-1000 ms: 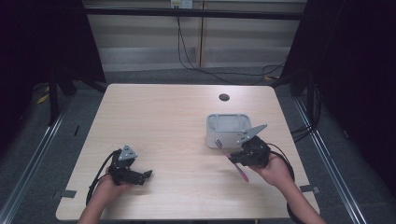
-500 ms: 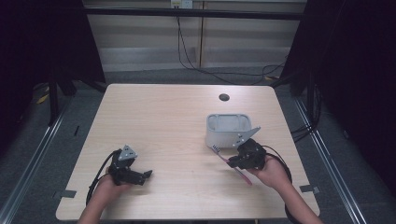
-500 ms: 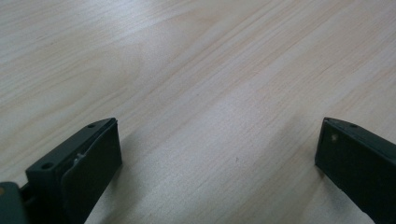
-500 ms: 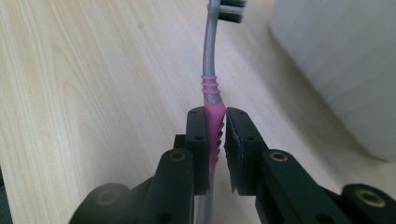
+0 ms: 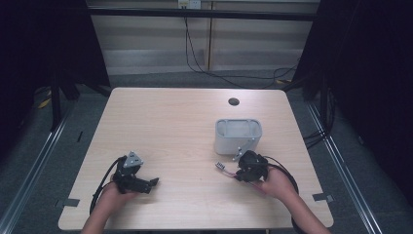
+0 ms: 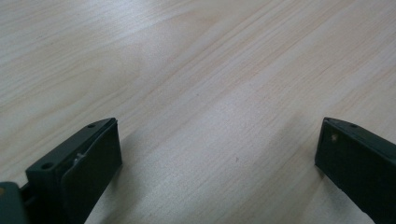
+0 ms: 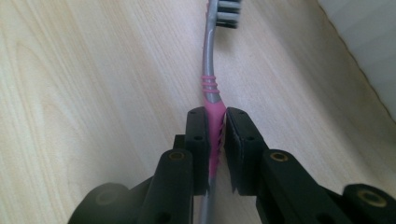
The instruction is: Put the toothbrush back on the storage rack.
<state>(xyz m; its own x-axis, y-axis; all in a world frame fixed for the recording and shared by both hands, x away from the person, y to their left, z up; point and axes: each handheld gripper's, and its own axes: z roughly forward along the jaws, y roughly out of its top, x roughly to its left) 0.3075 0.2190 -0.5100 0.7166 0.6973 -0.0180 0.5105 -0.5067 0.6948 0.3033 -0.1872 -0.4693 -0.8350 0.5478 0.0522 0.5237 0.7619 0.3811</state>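
Observation:
A pink and grey toothbrush (image 7: 209,88) is clamped by its pink handle between the two black jaws of my right gripper (image 7: 215,122), bristle head pointing away. From above, the right gripper (image 5: 242,171) holds the toothbrush (image 5: 223,167) low over the table, just in front of a grey rectangular bin (image 5: 238,135). My left gripper (image 5: 151,182) rests at the table's front left, jaws wide apart. In the left gripper view, the left gripper (image 6: 217,154) has only bare wood between its fingers.
The light wooden table (image 5: 170,126) has a small dark round hole (image 5: 234,102) near its far edge. Cables (image 5: 104,183) trail from both grippers toward the front edge. Dark floor and rails surround the table.
My right gripper has come down and toward the table's front left with the toothbrush, away from the bin's near wall. The left gripper has stayed put.

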